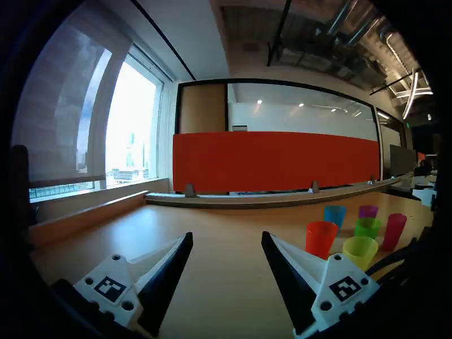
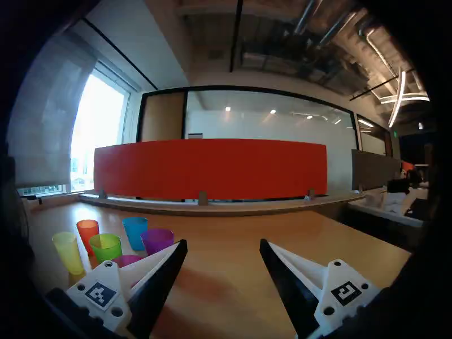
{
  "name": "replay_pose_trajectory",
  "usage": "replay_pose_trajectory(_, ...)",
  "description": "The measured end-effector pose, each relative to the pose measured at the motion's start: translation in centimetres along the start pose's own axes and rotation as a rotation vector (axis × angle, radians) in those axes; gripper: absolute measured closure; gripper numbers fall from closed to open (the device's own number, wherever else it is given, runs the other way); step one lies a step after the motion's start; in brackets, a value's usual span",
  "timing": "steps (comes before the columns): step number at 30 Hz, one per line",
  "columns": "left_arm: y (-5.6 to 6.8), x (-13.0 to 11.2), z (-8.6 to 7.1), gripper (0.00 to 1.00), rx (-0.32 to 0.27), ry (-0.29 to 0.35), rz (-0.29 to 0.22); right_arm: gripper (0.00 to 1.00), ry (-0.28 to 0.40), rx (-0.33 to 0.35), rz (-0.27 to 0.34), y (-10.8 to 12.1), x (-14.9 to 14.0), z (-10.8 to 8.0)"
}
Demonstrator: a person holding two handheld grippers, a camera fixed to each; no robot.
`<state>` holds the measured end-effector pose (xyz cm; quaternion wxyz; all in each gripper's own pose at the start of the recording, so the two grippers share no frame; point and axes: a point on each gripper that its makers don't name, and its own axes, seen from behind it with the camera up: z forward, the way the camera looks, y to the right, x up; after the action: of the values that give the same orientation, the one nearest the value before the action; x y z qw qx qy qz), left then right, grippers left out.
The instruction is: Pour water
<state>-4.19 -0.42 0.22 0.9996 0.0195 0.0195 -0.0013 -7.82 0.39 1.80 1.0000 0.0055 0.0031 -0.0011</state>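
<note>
— How do the fingers of the left gripper (image 1: 226, 234) stand?
— Spread wide, with nothing between them but the wooden bench (image 1: 226, 294).
— And the cups?
— Beyond its right finger, all upright. The orange cup (image 1: 321, 237) is closest to that finger, with the yellow-green cup (image 1: 360, 251) beside it. The blue cup (image 1: 335, 214), green cup (image 1: 367, 227), purple cup (image 1: 368, 211) and pink cup (image 1: 394, 230) stand farther out.
— The right gripper (image 2: 223, 242)?
— Its fingers are spread too, holding nothing. The cups sit off its left finger, which partly hides the pink one.
— Any water?
— I cannot tell.
— Straight ahead of the fingers?
— A red divider panel (image 1: 277, 161) along the bench's far edge.
</note>
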Motion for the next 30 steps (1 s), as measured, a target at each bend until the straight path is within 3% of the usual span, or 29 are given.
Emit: replay_pose_trajectory(30,-0.21,0.68,-0.12,0.10,0.000,-0.003,-0.002,0.00,0.000,0.000,0.000,0.05,0.04,-0.01)
